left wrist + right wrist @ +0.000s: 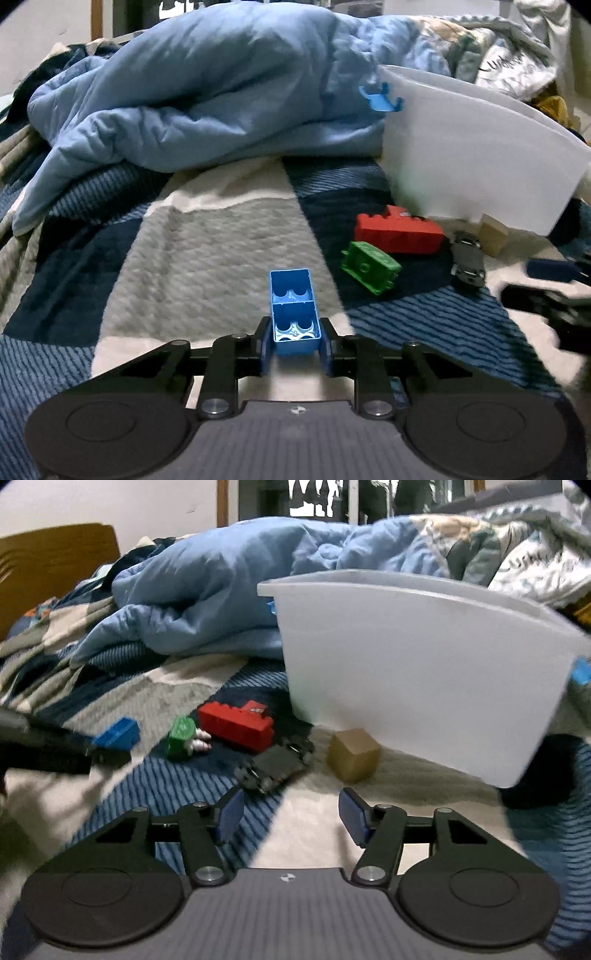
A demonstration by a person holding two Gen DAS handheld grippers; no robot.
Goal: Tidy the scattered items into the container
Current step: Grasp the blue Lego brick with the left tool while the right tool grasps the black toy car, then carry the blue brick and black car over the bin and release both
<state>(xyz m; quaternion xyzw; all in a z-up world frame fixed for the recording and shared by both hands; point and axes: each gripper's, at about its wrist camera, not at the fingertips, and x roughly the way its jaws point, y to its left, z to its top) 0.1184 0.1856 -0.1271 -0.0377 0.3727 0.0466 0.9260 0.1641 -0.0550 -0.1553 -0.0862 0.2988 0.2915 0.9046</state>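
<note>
Gripping: left gripper (294,345) pinches blue brick (294,314) by its near end, long axis pointing straight ahead
Bin: white container (472,162) ahead to the right
Right gripper (291,814): spread, empty; toy car (275,766) just ahead-left, nearer this hand

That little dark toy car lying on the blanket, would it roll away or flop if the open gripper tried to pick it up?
The toy car looks like rigid plastic, so probably stiff, not floppy. It seems to lie wheels-up on soft ribbed bedding, so rolling looks unlikely. Small and likely light, it may skid if the right gripper nudges it off-centre.
</note>
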